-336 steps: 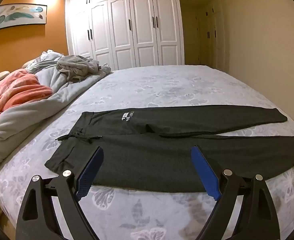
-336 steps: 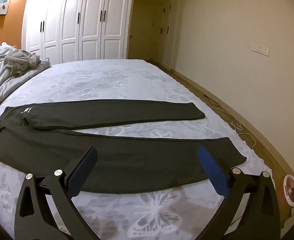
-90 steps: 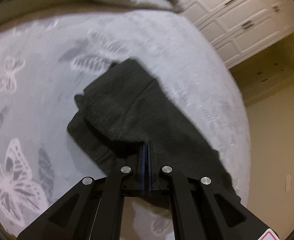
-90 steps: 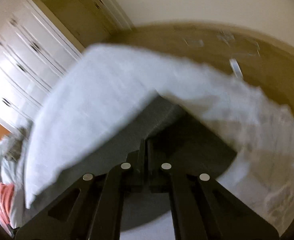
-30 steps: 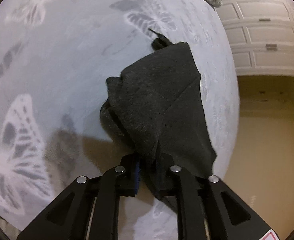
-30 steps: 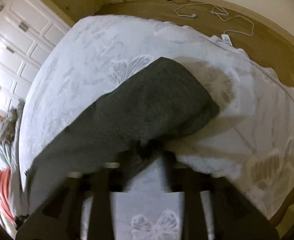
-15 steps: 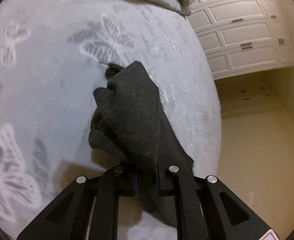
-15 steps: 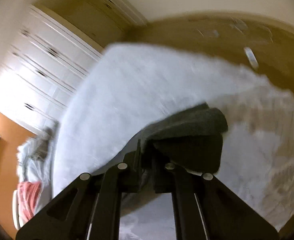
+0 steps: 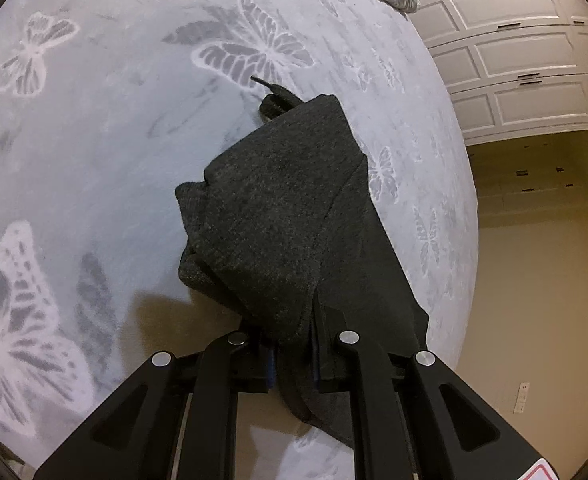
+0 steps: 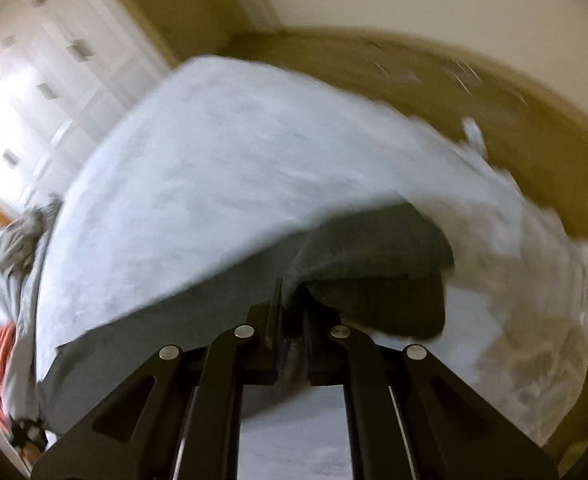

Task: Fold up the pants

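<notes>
Count from my two wrist cameras: one pair of pants, two grippers, one bed.

I count one pair of dark grey pants (image 9: 278,216), pinched between the fingers of both grippers: one left gripper (image 9: 292,360) and one right gripper (image 10: 292,320), so two in all. One drawstring tip (image 9: 260,81) pokes out ahead of my left fingers. Under the fingers I see one bed (image 9: 94,140) with at least four large butterfly prints, and beyond my right fingers one white wardrobe (image 10: 50,80), too blurred to count its doors.
</notes>
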